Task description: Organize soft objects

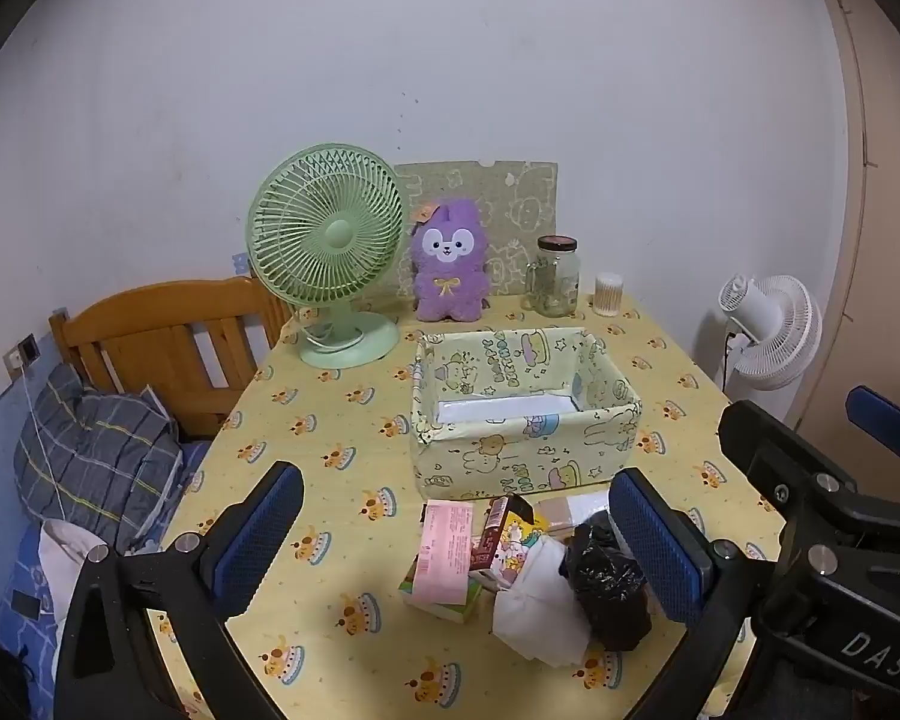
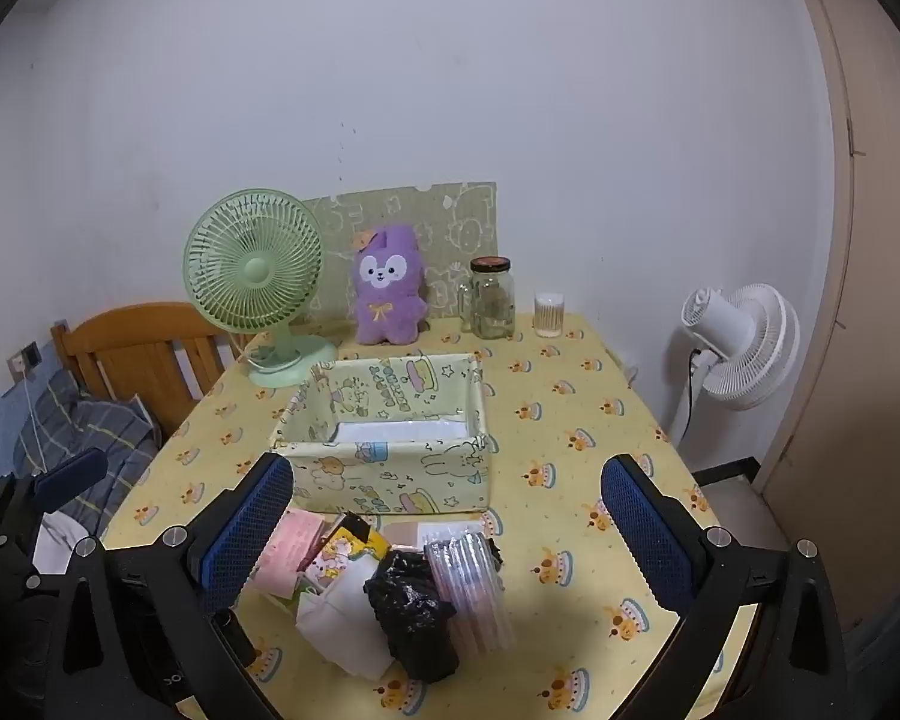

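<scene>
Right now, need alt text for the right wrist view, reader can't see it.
The open right gripper hovers over a pile of soft packets, among them a crumpled black bag, on a yellow tablecloth. Behind the pile sits an open patterned box. A green fan, purple plush and glass jar line the wall.

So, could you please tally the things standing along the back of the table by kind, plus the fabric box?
Green desk fan: 1
Purple plush toy: 1
Glass jar: 1
Cotton swab tub: 1
Fabric box: 1
Total: 5
</scene>
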{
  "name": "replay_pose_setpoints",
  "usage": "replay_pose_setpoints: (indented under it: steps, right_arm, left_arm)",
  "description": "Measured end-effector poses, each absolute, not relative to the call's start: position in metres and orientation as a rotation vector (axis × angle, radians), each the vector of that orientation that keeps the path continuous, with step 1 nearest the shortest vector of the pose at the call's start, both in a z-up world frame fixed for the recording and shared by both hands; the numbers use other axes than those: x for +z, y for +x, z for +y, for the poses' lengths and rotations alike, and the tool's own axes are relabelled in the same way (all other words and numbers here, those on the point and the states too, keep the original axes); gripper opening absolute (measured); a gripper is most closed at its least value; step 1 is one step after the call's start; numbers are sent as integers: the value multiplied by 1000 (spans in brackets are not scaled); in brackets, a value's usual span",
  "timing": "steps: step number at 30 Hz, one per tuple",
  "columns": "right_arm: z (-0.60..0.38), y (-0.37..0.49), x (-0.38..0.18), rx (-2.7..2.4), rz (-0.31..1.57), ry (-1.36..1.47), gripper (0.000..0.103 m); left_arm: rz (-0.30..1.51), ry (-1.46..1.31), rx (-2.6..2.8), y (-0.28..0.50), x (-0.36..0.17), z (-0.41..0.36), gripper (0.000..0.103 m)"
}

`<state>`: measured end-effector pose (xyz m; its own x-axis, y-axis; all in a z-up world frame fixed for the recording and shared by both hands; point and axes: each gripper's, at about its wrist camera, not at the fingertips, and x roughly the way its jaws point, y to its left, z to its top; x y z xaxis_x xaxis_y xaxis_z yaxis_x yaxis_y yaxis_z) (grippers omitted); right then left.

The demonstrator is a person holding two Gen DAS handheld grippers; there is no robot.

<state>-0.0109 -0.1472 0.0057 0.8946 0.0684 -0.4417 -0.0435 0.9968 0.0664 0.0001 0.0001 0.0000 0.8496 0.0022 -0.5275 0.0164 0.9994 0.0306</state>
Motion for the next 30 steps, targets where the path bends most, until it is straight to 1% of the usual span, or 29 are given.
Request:
replay_pose_setpoints:
  steps: [30]
  right_arm:
    - [-141,-3,6,87,465,55,103]
  left_arm:
    - [541,26,6,3,4,5,103]
